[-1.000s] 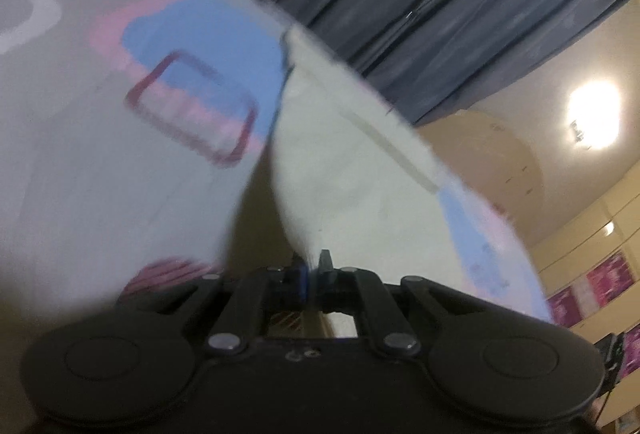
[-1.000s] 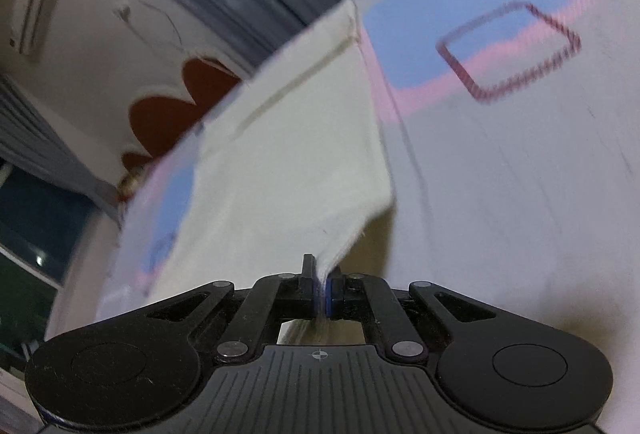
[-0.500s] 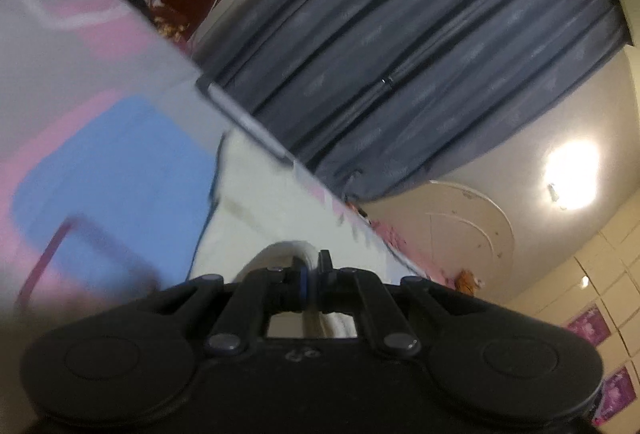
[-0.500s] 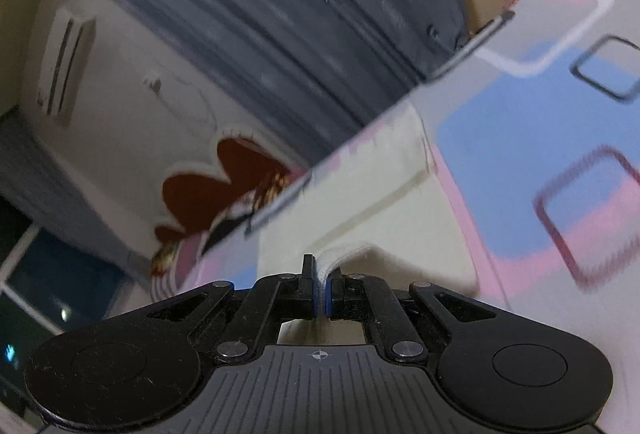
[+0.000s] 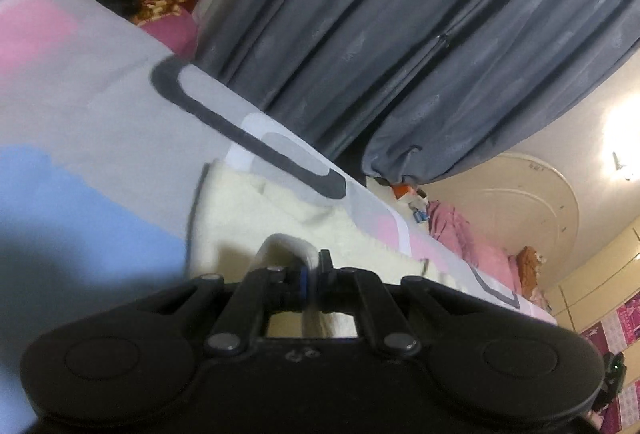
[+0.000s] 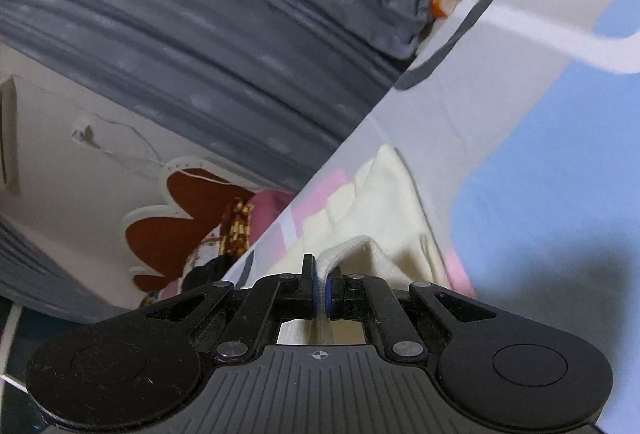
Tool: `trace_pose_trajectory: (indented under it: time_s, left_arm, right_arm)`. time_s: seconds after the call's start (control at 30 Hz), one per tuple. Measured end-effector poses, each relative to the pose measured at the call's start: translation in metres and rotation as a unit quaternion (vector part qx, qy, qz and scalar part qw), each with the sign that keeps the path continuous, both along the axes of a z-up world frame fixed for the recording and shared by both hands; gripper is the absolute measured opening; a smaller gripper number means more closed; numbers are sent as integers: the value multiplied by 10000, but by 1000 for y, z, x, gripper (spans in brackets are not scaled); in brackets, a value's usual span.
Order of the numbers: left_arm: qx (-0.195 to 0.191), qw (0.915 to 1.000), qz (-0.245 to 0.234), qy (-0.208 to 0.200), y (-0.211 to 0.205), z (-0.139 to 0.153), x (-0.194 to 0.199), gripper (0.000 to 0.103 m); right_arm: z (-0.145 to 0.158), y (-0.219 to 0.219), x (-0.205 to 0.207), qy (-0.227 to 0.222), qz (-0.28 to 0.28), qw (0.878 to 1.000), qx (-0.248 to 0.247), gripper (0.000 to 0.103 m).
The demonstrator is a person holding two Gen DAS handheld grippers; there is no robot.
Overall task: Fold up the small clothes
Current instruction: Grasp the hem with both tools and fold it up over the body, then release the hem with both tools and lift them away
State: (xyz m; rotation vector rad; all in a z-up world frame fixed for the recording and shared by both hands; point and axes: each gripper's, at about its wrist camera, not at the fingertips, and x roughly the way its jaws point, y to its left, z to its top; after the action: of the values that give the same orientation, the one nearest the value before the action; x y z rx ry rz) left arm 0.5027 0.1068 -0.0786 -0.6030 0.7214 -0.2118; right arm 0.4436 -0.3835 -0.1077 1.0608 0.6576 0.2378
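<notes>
The small cream-white fabric garment point(image 5: 248, 218) lay on a bed sheet printed with pale grey, blue and pink blocks point(image 5: 92, 105), spread flat ahead of both tools. The black two-finger left gripper point(image 5: 311, 284) had its fingers pressed together on a raised fold of the cream cloth, which arched up just in front of the tips. The black two-finger right gripper point(image 6: 322, 290) likewise pinched an edge of the garment point(image 6: 384, 209), the cloth rising in a peak from between its blue-lined pads. Only the left wrist view showed a glowing ceiling lamp point(image 5: 624, 137) and a heap of pink bedding point(image 5: 456, 230) at the far end of the bed. Only the right wrist view showed a white wall-mounted air conditioner point(image 6: 8, 137). Grey pleated curtains point(image 5: 420, 25) hung behind in both.
</notes>
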Motion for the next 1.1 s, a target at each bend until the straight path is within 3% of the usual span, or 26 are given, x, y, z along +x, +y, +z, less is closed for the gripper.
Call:
trace_pose_trajectory:
  time_s: [0.03, 0.13, 0.17, 0.2, 0.23, 0.27, 0.33, 0.4, 0.47, 0.6, 0.67, 0.7, 0.73, 0.77, 0.8, 0.93, 1.1]
  left_arm:
    - [-36, 10000, 12, -13, 1, -4, 6, 6]
    - [-252, 9995, 107, -147, 4, -14, 19, 24]
    - [-331, 9991, 170, -223, 7, -13, 19, 40]
    - [-409, 9981, 251, -396, 10, -10, 16, 54]
    - [-414, 9964, 370, -634, 14, -6, 10, 81]
    - [-344, 9954, 444, -776, 14, -1, 7, 80]
    - [-55, 9970, 200, -744, 14, 2, 7, 55]
    - [547, 9965, -81, -623, 4, 3, 11, 54]
    - [1202, 9906, -374, -540, -10, 1, 16, 54]
    - [2107, 9734, -861, -279, -37, -11, 24, 51]
    - [2469, 9639, -975, -191, -48, -17, 26, 40]
    - [2526, 9626, -955, -221, -48, -18, 25, 36]
    - [2481, 9640, -927, -259, -47, -19, 23, 22]
    - [2464, 9646, -898, -277, -46, -19, 24, 9]
    - [2431, 9657, -860, -307, -46, -18, 23, 7]
    - [2359, 9672, -685, -645, -41, -13, 14, 4]
    - [2001, 9723, -336, -1161, -33, 0, 9, 2]
  right_arm:
    - [-3, -2, 9, -38, 28, 10000, -55, 3]
    - [-8, -1, 30, -167, -30, 9994, -294, 11]
    - [-7, -1, 32, -248, -79, 9989, -401, 31]
    - [-4, -3, 32, -351, -179, 9976, -571, 61]
    - [0, -5, 29, -473, -334, 9954, -760, 74]
    - [3, -7, 25, -636, -402, 9936, -840, 79]
    - [8, -12, 18, -808, -337, 9912, -990, 78]
    - [13, -6, 13, -891, -56, 9846, -1503, 52]
    - [15, 7, 14, -860, 270, 9746, -2048, 45]
    - [5, 40, 25, -712, 736, 9522, -2877, 44]
    - [-3, 59, 27, -657, 925, 9415, -3172, 44]
    - [-5, 66, 27, -663, 1009, 9333, -3381, 39]
    - [-12, 71, 27, -657, 1105, 9270, -3524, 32]
    - [-16, 77, 26, -621, 1164, 9204, -3679, 17]
    - [-19, 81, 26, -606, 1187, 9140, -3831, 7]
    - [-21, 86, 15, -835, 1107, 9050, -4023, 2]
    - [-4, 88, 2, -1372, 857, 8880, -4306, 2]
